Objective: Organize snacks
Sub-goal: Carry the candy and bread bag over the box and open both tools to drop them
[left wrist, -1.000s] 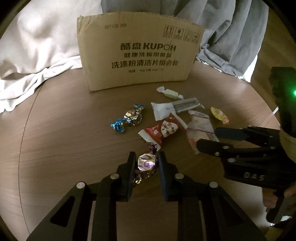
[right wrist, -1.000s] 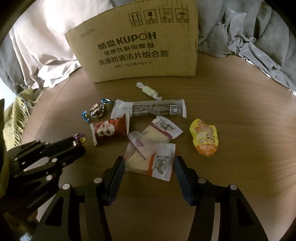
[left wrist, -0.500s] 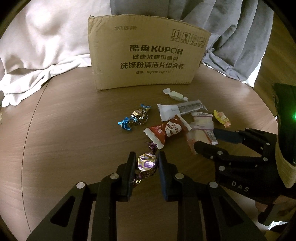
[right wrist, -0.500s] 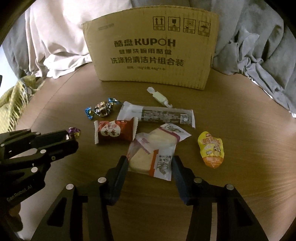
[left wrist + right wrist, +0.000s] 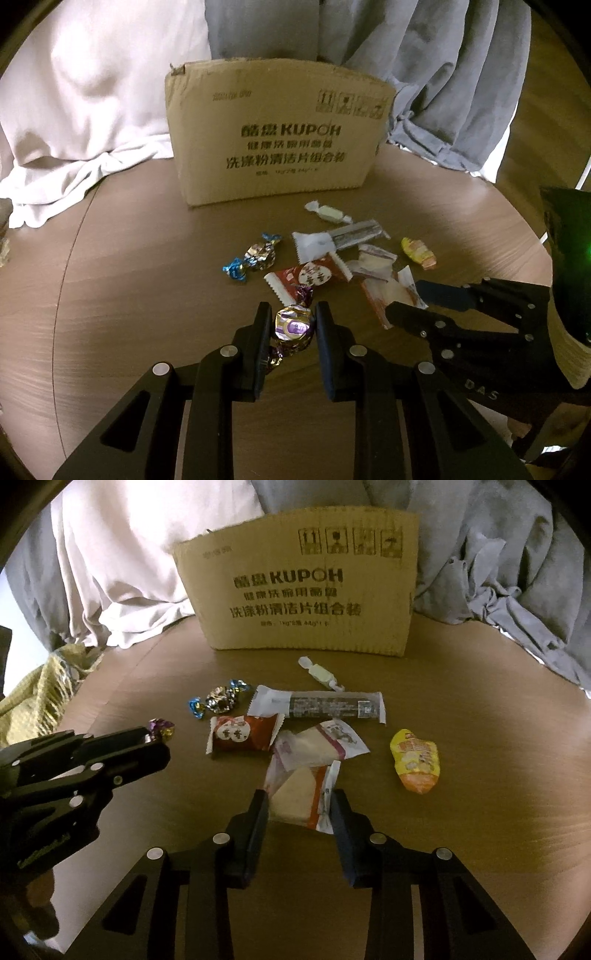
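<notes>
Left gripper (image 5: 291, 325): a purple-and-gold foil candy (image 5: 291, 324) is pinched between the fingers, above the round wooden table (image 5: 129, 280).
Blue-twist foil candy (image 5: 218, 699): laid left of the snack cluster.
Red packet (image 5: 245, 734): laid flat, just beside the long bar wrapper (image 5: 321, 705).
Right gripper (image 5: 299, 805): the jaws are closing around a sandwich-cake packet (image 5: 299, 797), its edges met by both fingers.
Yellow packet (image 5: 415, 760): set apart at the right.
Cardboard box (image 5: 303, 587): stood behind the snacks.

The box (image 5: 306, 587) beyond the claws reads "KUPOH", with Chinese lines below. Four handling signs top its right corner. The right claw's (image 5: 410, 301) side reads "DAS".
</notes>
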Action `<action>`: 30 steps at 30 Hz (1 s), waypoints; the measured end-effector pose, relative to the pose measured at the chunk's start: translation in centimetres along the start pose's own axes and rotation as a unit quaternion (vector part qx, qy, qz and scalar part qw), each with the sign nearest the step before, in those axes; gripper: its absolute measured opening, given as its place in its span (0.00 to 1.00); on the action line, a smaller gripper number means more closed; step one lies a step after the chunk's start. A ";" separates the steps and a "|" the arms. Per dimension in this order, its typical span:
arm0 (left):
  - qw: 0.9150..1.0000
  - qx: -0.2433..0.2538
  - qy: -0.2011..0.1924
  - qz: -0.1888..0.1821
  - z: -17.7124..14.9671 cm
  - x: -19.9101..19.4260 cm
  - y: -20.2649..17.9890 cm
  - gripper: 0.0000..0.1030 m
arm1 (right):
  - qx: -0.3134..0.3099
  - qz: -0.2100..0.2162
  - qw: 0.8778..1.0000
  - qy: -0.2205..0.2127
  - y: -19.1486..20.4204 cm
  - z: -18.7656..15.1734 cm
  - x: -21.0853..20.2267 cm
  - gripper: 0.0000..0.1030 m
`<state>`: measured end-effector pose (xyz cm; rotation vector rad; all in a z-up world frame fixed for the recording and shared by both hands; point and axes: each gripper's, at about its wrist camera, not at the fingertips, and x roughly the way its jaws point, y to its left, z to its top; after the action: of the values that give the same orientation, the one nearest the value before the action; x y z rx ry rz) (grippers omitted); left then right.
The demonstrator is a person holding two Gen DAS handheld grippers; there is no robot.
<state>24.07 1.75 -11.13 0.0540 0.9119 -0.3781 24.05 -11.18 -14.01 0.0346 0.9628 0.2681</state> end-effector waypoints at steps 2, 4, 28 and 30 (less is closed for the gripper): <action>1.000 0.000 -0.007 -0.004 0.2 -0.6 -0.3 0.23 | 0.002 0.004 1.000 -0.006 0.0 -0.1 -0.9 0.35; 1.000 0.000 -0.013 -0.010 0.4 -1.1 -0.6 0.23 | 0.005 0.007 1.000 -0.017 0.0 0.0 -2.0 0.35; 0.987 0.032 -0.157 -0.001 8.0 -8.5 -1.5 0.23 | -0.003 0.011 0.985 -0.170 0.5 6.5 -10.0 0.35; 0.984 0.039 -0.172 0.004 8.9 -9.0 -1.5 0.23 | -0.006 0.010 0.983 -0.185 0.6 7.3 -10.5 0.35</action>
<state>25.33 1.20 1.56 0.0618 0.5560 -0.4017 24.19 -12.50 -1.28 0.0810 0.5908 0.2745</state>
